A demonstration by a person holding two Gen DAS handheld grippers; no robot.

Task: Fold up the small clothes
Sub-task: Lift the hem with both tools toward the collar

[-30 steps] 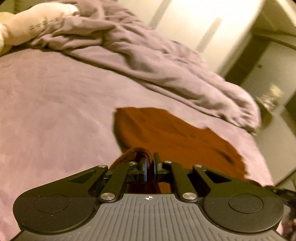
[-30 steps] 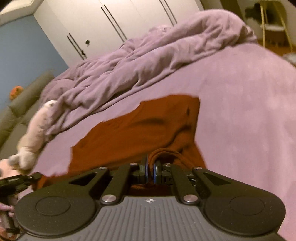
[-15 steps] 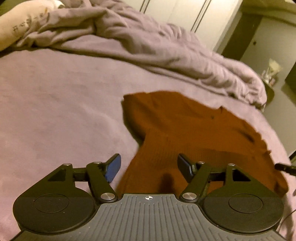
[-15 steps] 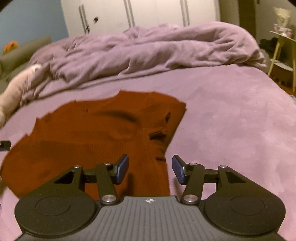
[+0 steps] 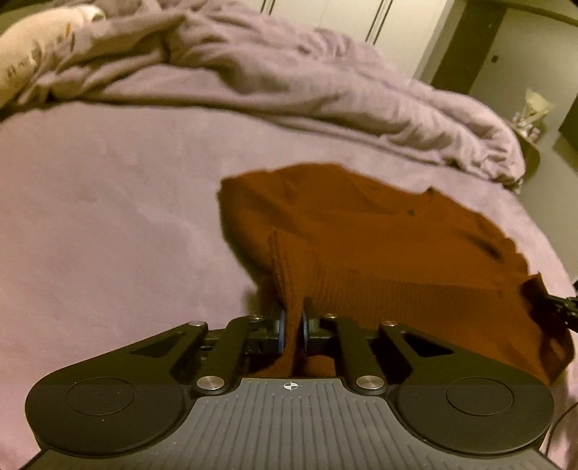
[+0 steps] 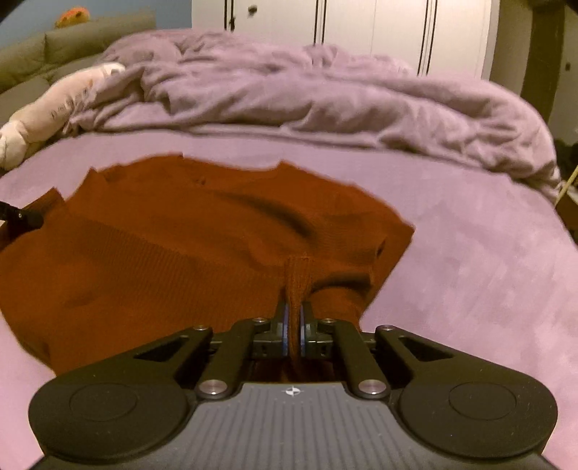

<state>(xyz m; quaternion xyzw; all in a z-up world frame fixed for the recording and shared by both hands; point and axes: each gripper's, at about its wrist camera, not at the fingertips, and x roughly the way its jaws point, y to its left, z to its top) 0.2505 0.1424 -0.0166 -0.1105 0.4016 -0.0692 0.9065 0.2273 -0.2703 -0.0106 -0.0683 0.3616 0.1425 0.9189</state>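
A rust-brown knit sweater (image 5: 379,246) lies spread on the purple bed sheet (image 5: 108,217); it also shows in the right wrist view (image 6: 180,246). My left gripper (image 5: 292,318) is shut on a ribbed edge of the sweater near its left side. My right gripper (image 6: 293,318) is shut on a ribbed edge of the sweater near its right side. The right gripper's tip shows at the right edge of the left wrist view (image 5: 560,307), and the left gripper's tip at the left edge of the right wrist view (image 6: 18,217).
A crumpled purple duvet (image 5: 289,79) lies across the back of the bed, also in the right wrist view (image 6: 325,94). A cream pillow (image 6: 54,105) lies at the back left. White wardrobe doors (image 6: 361,29) stand behind. The bed's edge drops at the right (image 5: 542,224).
Both grippers held the sweater a second ago, opened half a second ago, and have now shut again on ribbed edges of the sweater nearer its front.
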